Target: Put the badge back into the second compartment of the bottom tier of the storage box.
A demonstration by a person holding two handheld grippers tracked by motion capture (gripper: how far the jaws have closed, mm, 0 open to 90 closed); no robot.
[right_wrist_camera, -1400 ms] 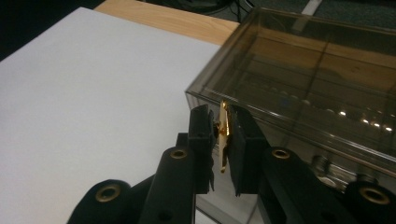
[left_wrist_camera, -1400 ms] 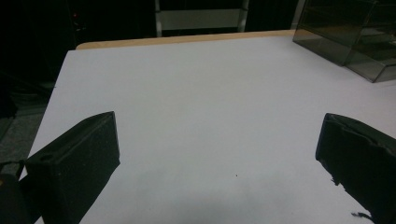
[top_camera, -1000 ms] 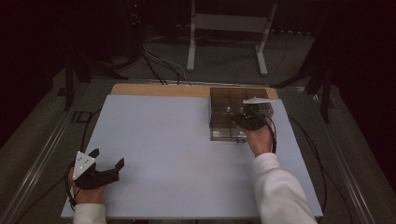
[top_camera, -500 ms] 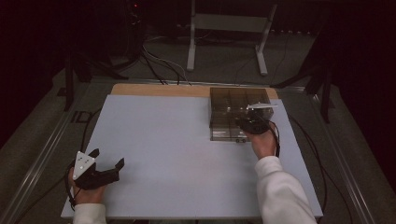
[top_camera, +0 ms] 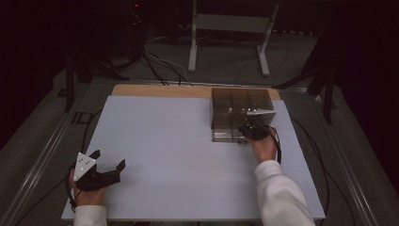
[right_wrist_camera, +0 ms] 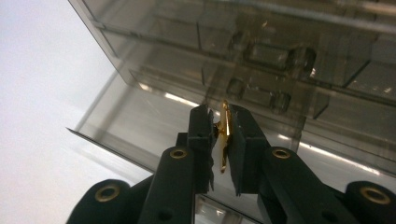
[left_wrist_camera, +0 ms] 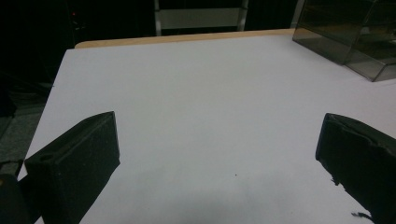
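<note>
Right gripper [right_wrist_camera: 219,135]: in its own view the two black jaws are pressed together on a small gold-coloured metal piece [right_wrist_camera: 225,135], thin and upright between the pads; its exact kind is hard to make out.
Same gripper from above [top_camera: 251,128]: a dark shape at the near edge of the box; the gold piece is too small to see there.
Where the gold piece is: held in the right jaws just over the open front compartment of the smoky clear plastic box [right_wrist_camera: 289,60], not resting on anything.
Box in the high view [top_camera: 235,101]: at about 1 o'clock on the white table top [top_camera: 164,141], with inner dividers faintly visible; what lies in the compartments cannot be told.
Box in the right gripper view: its walls, dividers and two moulded lugs show close up; its upper and right parts are cut off by the frame.
Box in the left gripper view [left_wrist_camera: 345,32]: just a corner at 1 o'clock, the rest cut off.
Left gripper [top_camera: 106,168]: at about 8 o'clock on the table, jaws spread wide with nothing between them; its own view [left_wrist_camera: 219,154] shows bare white surface between the two pads.
Hands: the right hand [top_camera: 264,148] grips its tool from below, white sleeve [top_camera: 282,193] trailing toward 5 o'clock; the left hand [top_camera: 87,195] is partly cut off at the bottom edge.
Surroundings: dark beyond the table; a metal stand [top_camera: 230,28] at 12 o'clock is dimly seen.
</note>
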